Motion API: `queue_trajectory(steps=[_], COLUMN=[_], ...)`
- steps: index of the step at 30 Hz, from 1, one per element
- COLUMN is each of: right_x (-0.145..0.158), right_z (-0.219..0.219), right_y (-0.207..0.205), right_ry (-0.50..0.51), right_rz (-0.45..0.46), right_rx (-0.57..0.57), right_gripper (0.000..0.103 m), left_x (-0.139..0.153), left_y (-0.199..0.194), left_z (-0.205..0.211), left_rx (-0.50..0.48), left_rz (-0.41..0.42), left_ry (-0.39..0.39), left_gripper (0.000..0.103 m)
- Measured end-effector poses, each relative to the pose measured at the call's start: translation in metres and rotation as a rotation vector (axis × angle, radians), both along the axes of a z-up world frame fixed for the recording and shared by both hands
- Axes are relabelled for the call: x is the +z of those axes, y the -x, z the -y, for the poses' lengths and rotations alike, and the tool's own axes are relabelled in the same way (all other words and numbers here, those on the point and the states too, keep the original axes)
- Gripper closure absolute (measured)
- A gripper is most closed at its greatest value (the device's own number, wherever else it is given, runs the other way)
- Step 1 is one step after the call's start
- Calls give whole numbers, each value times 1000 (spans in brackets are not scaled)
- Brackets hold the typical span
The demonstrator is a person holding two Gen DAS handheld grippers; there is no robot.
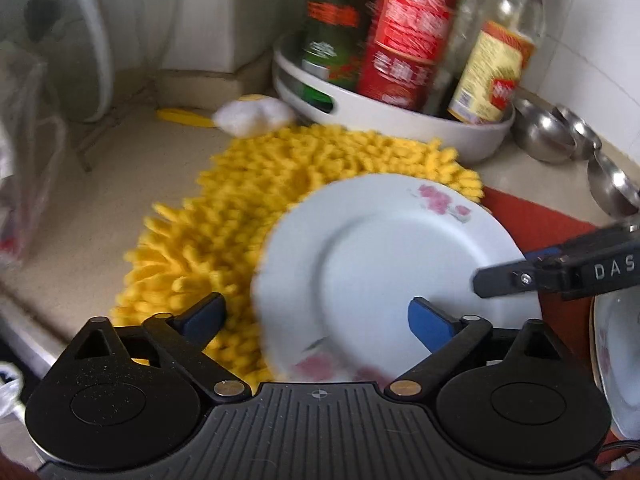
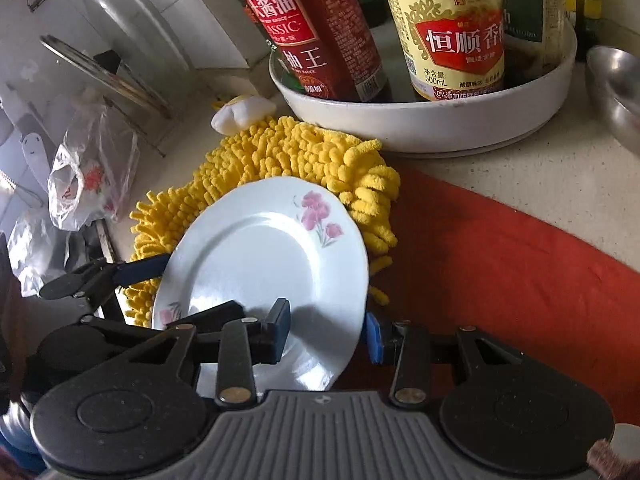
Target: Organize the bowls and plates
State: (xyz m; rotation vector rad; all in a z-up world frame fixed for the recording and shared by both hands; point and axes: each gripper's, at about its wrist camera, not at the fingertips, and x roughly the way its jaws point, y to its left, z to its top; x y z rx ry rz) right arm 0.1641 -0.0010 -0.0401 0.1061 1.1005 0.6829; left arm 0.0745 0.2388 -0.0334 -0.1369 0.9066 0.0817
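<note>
A white flowered plate (image 2: pixel 264 256) is gripped by its near right rim between the narrowed pads of the right gripper (image 2: pixel 328 332), one pad on top of the rim and one below. The plate is held tilted, its far edge over a yellow chenille mat (image 2: pixel 304 152); whether that edge rests on the mat cannot be told. The left gripper (image 1: pixel 320 320) stands wide open with nothing clasped, one finger over the mat at the plate's left and the other above the plate's face.

The step in hand is judged to be the carrying or setting-down of this plate. A level lowering or a lift clear of the mat would be called for next, with the open gripper kept off the rim.

To the right a red cloth (image 2: pixel 500 248) lies flat on the bench (image 2: pixel 560 172), and open room is offered there. Beyond the mat, a white tray (image 2: pixel 420 128) of sauce bottles (image 2: pixel 456 28) stands close, with steel bowls (image 1: pixel 544 132) beside it; little room is left that way.
</note>
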Motion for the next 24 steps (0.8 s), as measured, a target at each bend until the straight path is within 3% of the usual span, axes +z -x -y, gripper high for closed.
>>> queue_trajectory(steps=[3, 6, 11, 17, 24], right_x=[-1, -3, -4, -9, 6], right_z=[0, 1, -1, 2, 1], right_y=[2, 4, 8, 12, 15], right_ry=[-9, -20, -24, -65, -76], right_rz=[-9, -18, -26, -78, -35], right_rx=[5, 5, 14, -11, -33], right_gripper=[66, 66, 65, 68, 68], left_x=[20, 28, -9, -10, 5], left_y=[18, 20, -13, -16, -16], left_z=[-14, -10, 1, 8, 3], left_rx=[48, -17, -69, -74, -47], left_rz=[69, 131, -1, 4, 32], left_ry=[18, 60, 117, 109, 108], left_gripper=[4, 1, 6, 4, 6])
